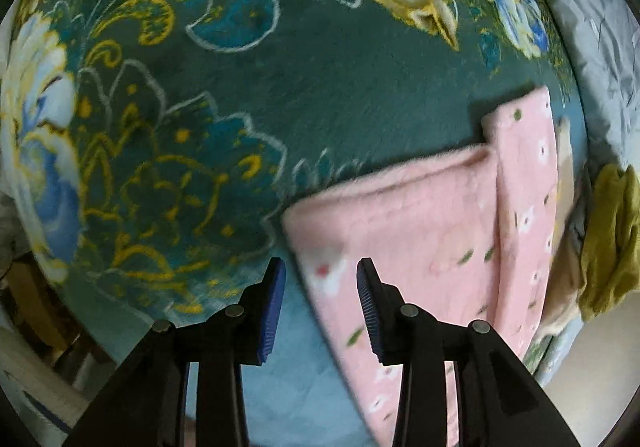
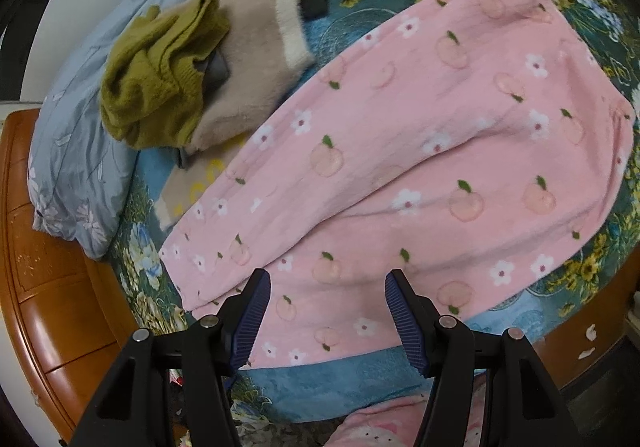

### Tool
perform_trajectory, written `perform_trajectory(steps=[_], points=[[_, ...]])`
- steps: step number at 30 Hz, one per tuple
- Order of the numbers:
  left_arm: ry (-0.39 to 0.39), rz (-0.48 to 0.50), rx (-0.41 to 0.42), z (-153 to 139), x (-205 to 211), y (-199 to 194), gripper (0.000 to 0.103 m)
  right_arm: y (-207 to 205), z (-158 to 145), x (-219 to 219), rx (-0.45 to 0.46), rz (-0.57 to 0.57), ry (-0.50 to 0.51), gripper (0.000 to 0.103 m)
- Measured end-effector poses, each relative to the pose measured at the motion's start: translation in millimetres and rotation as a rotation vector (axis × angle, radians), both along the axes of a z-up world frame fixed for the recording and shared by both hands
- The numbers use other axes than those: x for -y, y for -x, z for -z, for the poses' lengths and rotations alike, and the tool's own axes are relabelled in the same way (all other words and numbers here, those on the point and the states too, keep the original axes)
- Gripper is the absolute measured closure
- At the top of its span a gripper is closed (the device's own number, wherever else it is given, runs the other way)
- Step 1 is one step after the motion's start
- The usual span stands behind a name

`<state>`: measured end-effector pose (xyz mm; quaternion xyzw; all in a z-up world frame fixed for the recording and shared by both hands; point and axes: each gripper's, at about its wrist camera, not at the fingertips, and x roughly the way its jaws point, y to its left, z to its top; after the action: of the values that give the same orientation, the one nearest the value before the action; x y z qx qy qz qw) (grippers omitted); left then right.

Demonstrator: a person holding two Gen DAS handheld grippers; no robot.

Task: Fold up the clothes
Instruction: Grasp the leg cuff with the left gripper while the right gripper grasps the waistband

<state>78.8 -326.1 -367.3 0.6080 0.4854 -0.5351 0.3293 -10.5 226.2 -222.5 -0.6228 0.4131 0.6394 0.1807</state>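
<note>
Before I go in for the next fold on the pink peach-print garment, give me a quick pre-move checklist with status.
1. Left claw open, empty: ok.
2. Right claw open, empty: ok.
3. Pink garment lying spread on the bed cover: ok.
4. Garment free of wrinkles: not ok, a crease runs across it.
5. Olive sweater and beige sweater clear of the garment: cannot tell, the beige one meets its edge.
6. Garment's far edge in view: ok.

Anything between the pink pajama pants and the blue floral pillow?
Yes: a beige fuzzy garment with an olive knit piece on top, between pink pants and pillow, right wrist view.
</note>
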Motion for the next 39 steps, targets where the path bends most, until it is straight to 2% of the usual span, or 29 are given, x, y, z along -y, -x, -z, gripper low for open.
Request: perform_trajectory(steps=[2, 4, 6, 12, 17, 22, 26, 30, 33, 34, 37, 39], points=[[0.005, -0.028, 0.007, 6, 0, 4, 0.087, -5, -5, -5, -0.007, 0.011, -0.007, 0.039], [0.011, -0.055, 0.015, 12, 0, 8, 0.096, -11, -10, -12, -0.018, 0.026, -0.01, 0.039], [0.022, -0.071, 0.016, 11, 1, 13, 0.098, -20, -16, -25, -0.038, 0.056, -0.018, 0.039], [0.071, 0.004, -0.003, -17, -1, 34, 0.098, -56, -39, -90, -0.101, 0.191, -0.087, 0.039], [0.109, 0.038, -0.009, -40, -9, 40, 0.098, -122, -43, -171, -0.075, 0.356, -0.155, 0.039], [0.167, 0.039, -0.014, -67, -23, 46, 0.098, -190, -15, -230, 0.0, 0.501, -0.147, 0.039], [0.238, 0.046, -0.009, -96, -50, 52, 0.098, -222, 23, -268, 0.029, 0.579, -0.083, 0.039], [0.31, 0.076, -0.004, -136, -83, 53, 0.098, -229, 65, -298, 0.051, 0.567, -0.031, 0.039], [0.344, 0.092, -0.007, -146, -99, 65, 0.098, -223, 93, -313, 0.068, 0.55, -0.002, 0.041], [0.354, 0.093, -0.01, -151, -104, 66, 0.098, -221, 101, -317, 0.08, 0.543, 0.001, 0.044], [0.384, 0.099, -0.02, -166, -117, 72, 0.098, -220, 125, -326, 0.161, 0.529, 0.009, 0.066], [0.398, 0.093, -0.029, -176, -120, 72, 0.098, -220, 139, -329, 0.189, 0.539, 0.032, 0.068]])
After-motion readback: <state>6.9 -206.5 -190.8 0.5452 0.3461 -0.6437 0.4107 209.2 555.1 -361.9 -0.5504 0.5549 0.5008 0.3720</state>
